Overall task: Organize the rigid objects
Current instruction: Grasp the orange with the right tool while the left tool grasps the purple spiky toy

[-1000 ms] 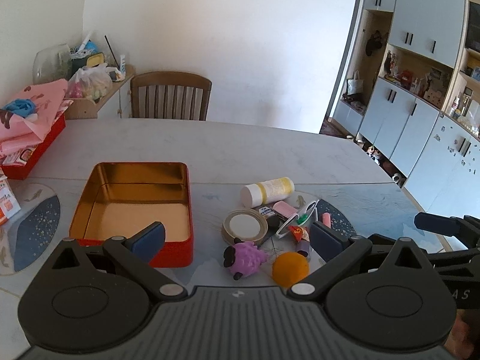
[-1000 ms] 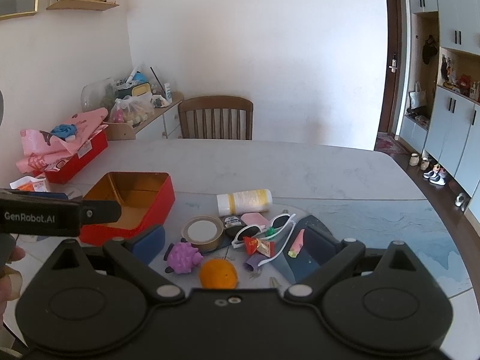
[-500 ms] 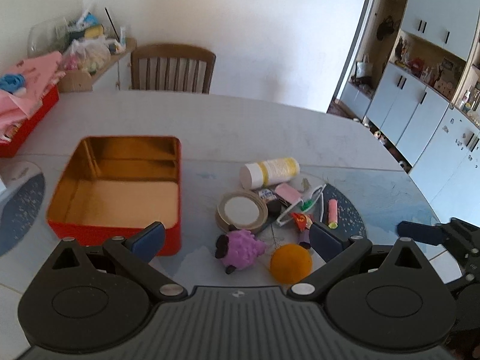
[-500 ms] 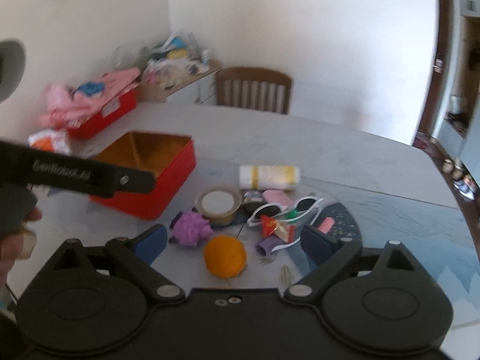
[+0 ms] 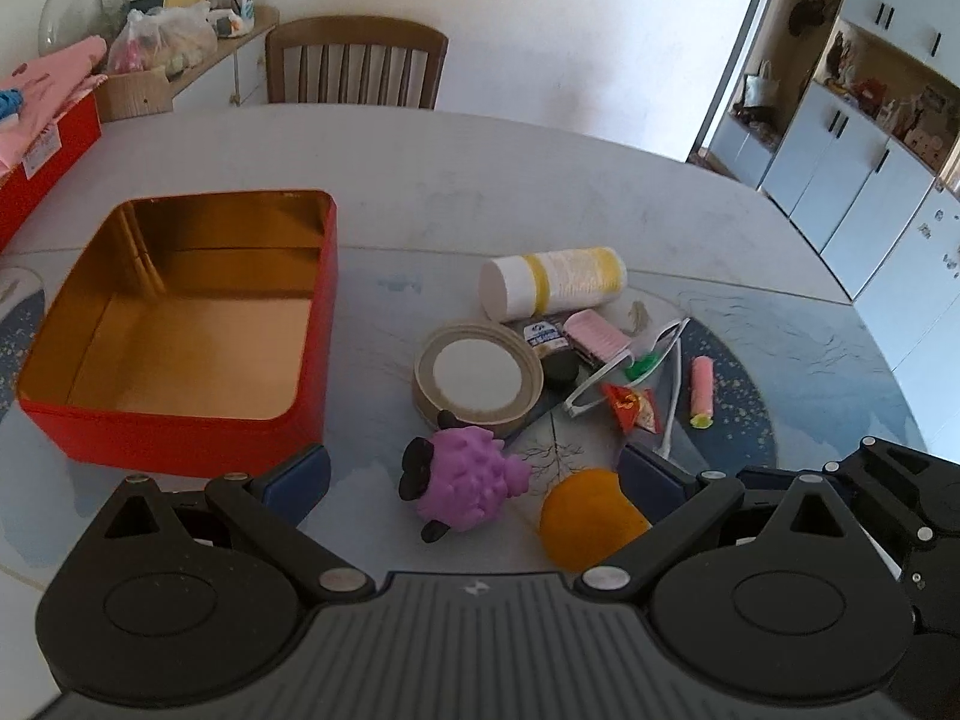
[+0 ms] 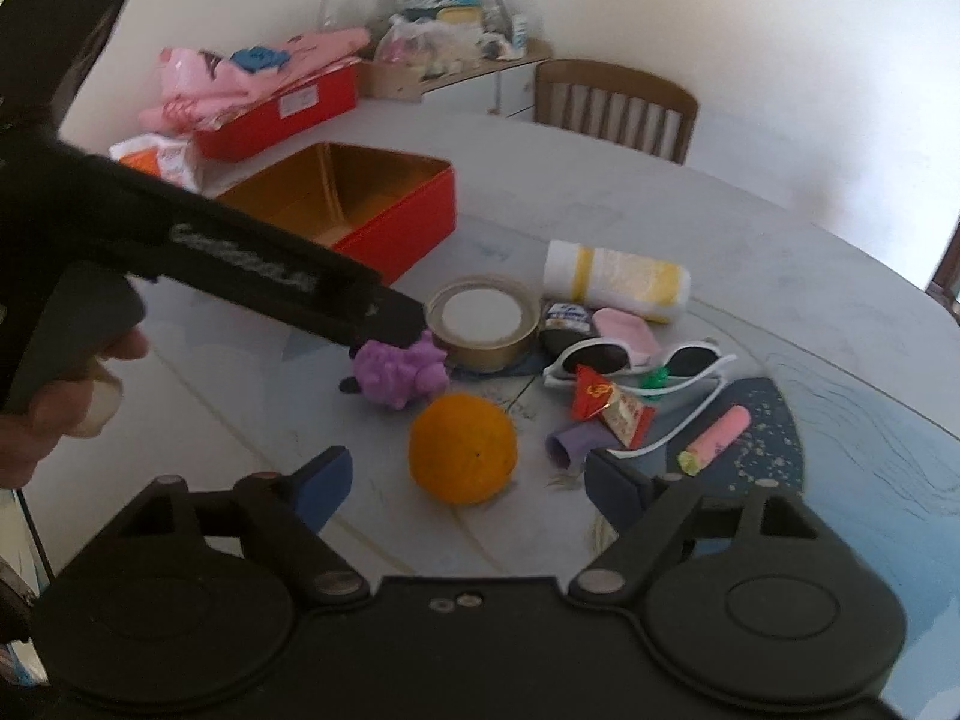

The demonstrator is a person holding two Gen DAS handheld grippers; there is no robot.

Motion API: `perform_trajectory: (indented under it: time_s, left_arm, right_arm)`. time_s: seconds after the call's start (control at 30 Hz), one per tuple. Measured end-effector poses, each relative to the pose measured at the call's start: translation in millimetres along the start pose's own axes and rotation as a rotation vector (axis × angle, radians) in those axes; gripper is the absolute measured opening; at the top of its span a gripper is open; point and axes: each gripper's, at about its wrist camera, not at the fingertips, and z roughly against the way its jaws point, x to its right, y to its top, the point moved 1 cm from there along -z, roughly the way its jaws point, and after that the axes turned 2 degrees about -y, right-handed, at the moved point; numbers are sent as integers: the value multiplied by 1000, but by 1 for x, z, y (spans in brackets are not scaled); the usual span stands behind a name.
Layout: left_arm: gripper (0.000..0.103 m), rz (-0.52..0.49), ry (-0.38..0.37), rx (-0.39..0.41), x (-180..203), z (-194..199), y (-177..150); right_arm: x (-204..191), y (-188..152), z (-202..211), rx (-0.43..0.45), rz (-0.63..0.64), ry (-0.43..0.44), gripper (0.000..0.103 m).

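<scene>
An open red tin [image 5: 329, 300] with a gold inside stands on the left of the table. To its right lies a pile: a purple sheep toy [image 5: 465, 483], an orange [image 5: 591, 522], a tape roll [image 5: 477, 375], a white-and-yellow bottle [image 5: 555, 288], white sunglasses [image 5: 624, 369], a red sweet wrapper [image 5: 630, 408] and a pink stick [image 5: 701, 384]. My left gripper [image 5: 474, 477] is open, with the sheep toy between its fingers and untouched. My right gripper [image 6: 471, 483] is open with its jaws closing. The orange [image 6: 462, 447] sits between them, clear of both pads.
A wooden chair [image 5: 354, 63] stands at the table's far edge. A red box with pink cloth [image 6: 282, 96] and a cluttered sideboard [image 5: 180, 42] are at the far left. White cabinets [image 5: 870, 138] line the right. A hand [image 6: 54, 414] holds the left gripper's black housing [image 6: 240, 264].
Both grippers have dropped toward the pile. The left one now straddles the sheep toy. The right one has rolled and come down around the orange, its jaws narrower.
</scene>
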Motion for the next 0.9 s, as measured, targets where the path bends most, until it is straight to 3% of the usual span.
perform_trajectory:
  time_s: [0.33,0.57,0.67,0.9]
  left_arm:
    - [102,15,31,-66,6,-35,-6]
    - [100,29,46,-57,8,-46,-2]
    - [95,58,37,-59,5,-47,0]
    - [95,46,42,-58,9,-48,0]
  right_arm:
    - [5,-4,-28,-39,85,51,75]
    - [4,-4,-41,-35,135,68,72]
    - [6,-1,-45,-29,144,76,70]
    - [12,3,-56,-45,117,112,51]
